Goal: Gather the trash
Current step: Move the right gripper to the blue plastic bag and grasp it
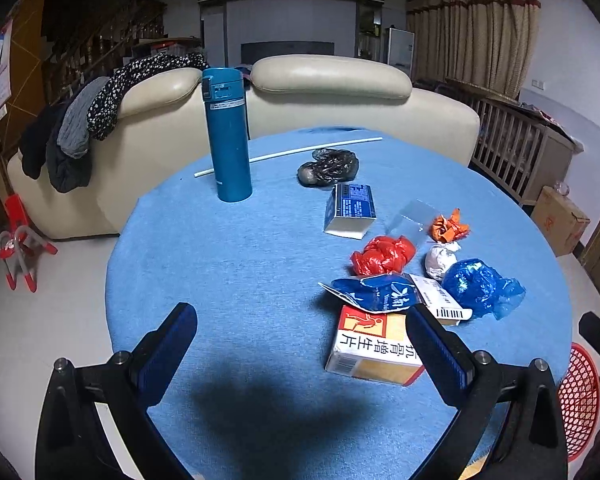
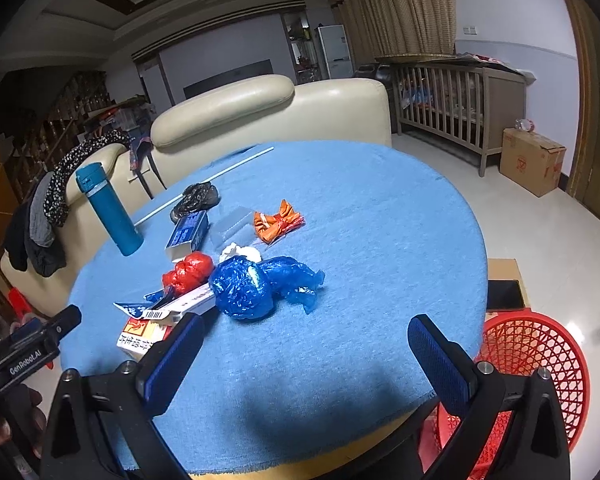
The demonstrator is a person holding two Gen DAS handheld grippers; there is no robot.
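Observation:
Trash lies on a round table under a blue cloth (image 1: 228, 272) (image 2: 360, 240): a black bag (image 1: 328, 168), a blue-white box (image 1: 350, 210), an orange wrapper (image 1: 449, 227) (image 2: 278, 222), a red bag (image 1: 382, 256) (image 2: 188, 272), a white wad (image 1: 440, 260), a blue bag (image 1: 480, 288) (image 2: 256, 288), a torn blue packet (image 1: 374, 292) and a yellow-white medicine box (image 1: 374, 354) (image 2: 144, 334). My left gripper (image 1: 300, 340) is open, its right finger beside the medicine box. My right gripper (image 2: 306, 348) is open over bare cloth near the blue bag.
A teal flask (image 1: 228, 136) (image 2: 108, 208) stands at the back left with a white rod (image 1: 288, 152) behind it. A red mesh basket (image 2: 532, 364) (image 1: 578, 400) sits on the floor right of the table. A cream sofa (image 1: 332, 80) is behind, a cardboard box (image 2: 532, 160) far right.

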